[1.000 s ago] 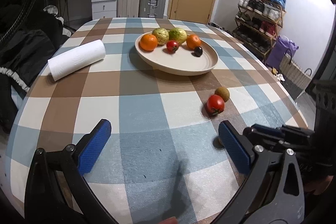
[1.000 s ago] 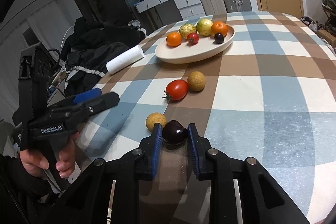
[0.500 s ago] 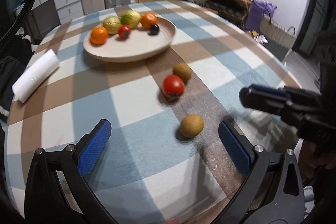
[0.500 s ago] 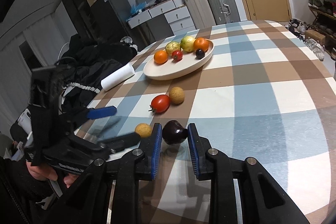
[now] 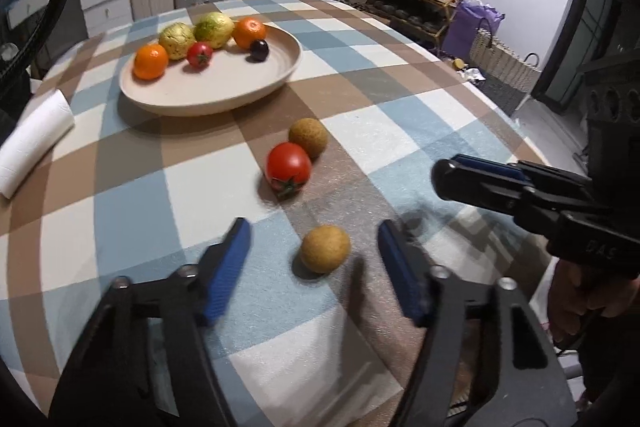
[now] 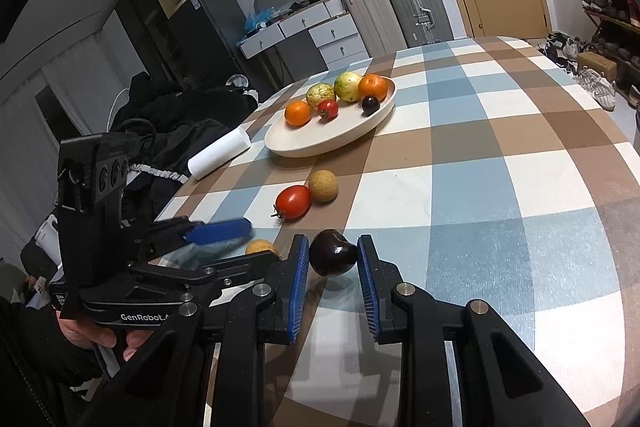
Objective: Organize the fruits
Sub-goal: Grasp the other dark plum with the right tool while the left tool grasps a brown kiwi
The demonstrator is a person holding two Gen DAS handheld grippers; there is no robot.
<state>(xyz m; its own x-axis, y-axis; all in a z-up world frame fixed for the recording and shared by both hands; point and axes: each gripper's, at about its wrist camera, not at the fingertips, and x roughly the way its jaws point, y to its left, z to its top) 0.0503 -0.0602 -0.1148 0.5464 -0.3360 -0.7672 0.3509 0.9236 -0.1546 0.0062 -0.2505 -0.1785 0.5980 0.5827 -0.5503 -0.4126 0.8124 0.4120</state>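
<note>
Now pinching a dark plum (image 6: pixel 333 254) between the blue pads of the right gripper (image 6: pixel 332 245), pressing on both its sides with the jaws drawn narrow around it. Holding it near the front edge of the checked tablecloth (image 6: pixel 500 187), apparently just clear of the cloth and casting a shadow beneath.

Meanwhile keeping the left gripper (image 5: pixel 313 231) spread wide, straddling a round brown fruit (image 5: pixel 325 249) without touching it on either side. Leaving that fruit resting on the cloth, between the two blue pads and slightly forward of them. Seen from the right wrist, showing only partly behind the left gripper's lower finger, low over the cloth and close beside the plum.

Farther in, lying together near the middle of the table: a red tomato (image 5: pixel 288 167) with its green stem turned toward the camera, touching or almost touching a second brown fruit (image 5: pixel 308 137) just behind it.

Beyond those, sitting on a wide beige plate (image 5: pixel 224 99) along its far rim: two oranges, two yellow-green fruits, a small red tomato and another dark plum. Leaving the near half of the plate bare.

Lying well off to the left of the plate, a white paper roll (image 5: pixel 36 135) on its side.

Wrapping a hand (image 6: pixel 100 335) around the left gripper's handle.
</note>
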